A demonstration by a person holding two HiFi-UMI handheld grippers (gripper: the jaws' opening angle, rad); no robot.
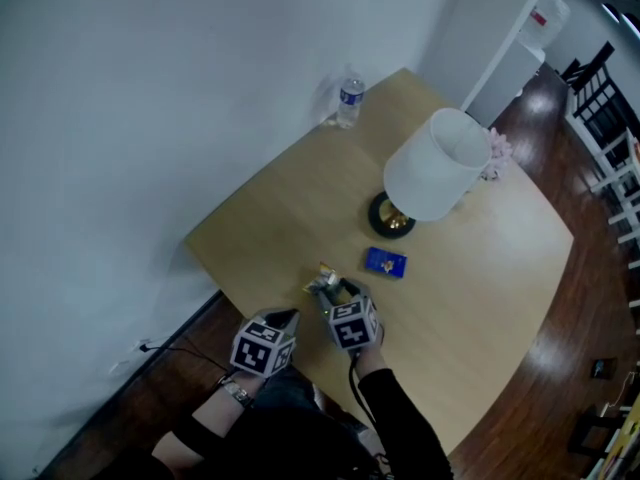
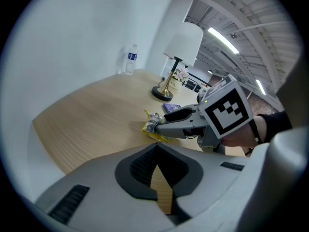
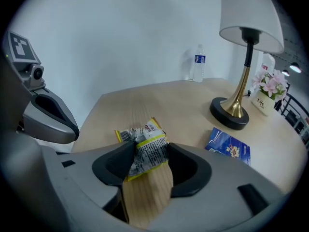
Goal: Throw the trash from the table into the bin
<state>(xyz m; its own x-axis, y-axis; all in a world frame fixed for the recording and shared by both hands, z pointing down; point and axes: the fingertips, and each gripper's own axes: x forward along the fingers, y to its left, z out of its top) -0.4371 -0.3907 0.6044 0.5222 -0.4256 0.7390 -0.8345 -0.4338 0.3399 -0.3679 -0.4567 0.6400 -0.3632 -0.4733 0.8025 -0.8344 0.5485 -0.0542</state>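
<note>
Right gripper view — wrapper [image 3: 141, 138] grasped lengthwise in right claw [image 3: 147, 154], far end tilting left, away from lamp [image 3: 251, 13] — left claw [image 2: 155, 149] clenched, empty.

You have a pale wood-grain surface [image 1: 480, 268] with rounded corners, one long side running along the white wall [image 1: 150, 88]. At the far end by that wall, a clear water bottle [image 1: 349, 99] stands upright. Nearer the middle stands a lamp [image 1: 432, 166] with a white shade on a round black-and-gold base [image 1: 391, 218]. Beyond it sits a small white pot of pink flowers [image 3: 270, 87]. A blue packet [image 1: 385, 262] lies flat just beside the base on your side. A crumpled yellow wrapper [image 1: 322, 280] lies near the packet, closer to your edge.
</note>
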